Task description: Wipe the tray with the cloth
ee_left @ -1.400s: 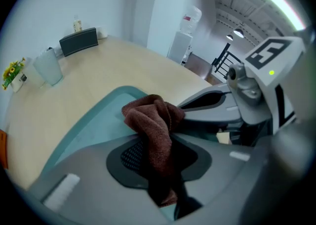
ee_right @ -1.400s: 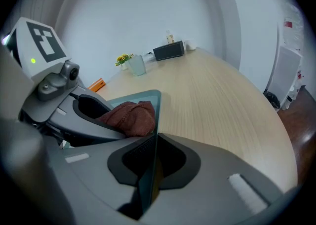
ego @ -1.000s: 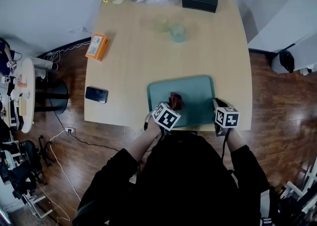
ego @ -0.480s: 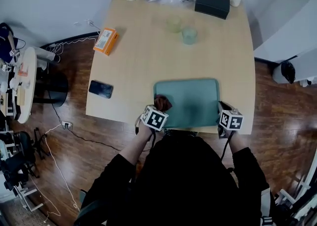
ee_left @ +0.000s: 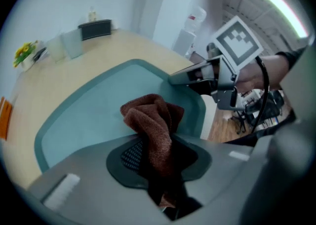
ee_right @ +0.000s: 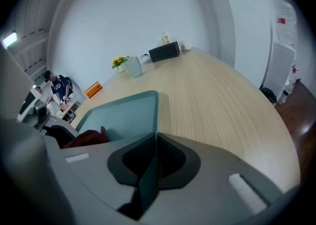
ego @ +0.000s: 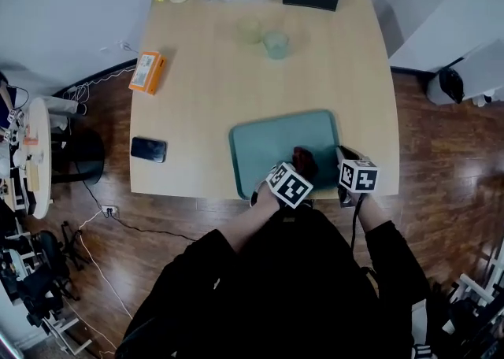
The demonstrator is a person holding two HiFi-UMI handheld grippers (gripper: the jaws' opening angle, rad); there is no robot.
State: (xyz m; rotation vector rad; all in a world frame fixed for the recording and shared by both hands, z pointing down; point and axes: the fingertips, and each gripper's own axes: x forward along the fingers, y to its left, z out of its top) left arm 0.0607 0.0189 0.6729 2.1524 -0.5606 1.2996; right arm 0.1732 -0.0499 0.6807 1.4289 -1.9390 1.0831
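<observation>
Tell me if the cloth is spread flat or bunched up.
Bunched up: the cloth rises in crumpled folds, pinched in the left gripper over the tray.

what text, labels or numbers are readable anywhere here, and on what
No text can be read in any view.
Orange box, printed label: too small to read.
Red label on the white unit by the wall: blurred.
Black-and-white marker cube: square pattern only, no letters.

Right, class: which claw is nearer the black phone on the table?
Left. The left claw, gripping the cloth over the tray, lies right of the phone; the right claw, closing on the tray's right rim, is farther off, beyond it.
</observation>
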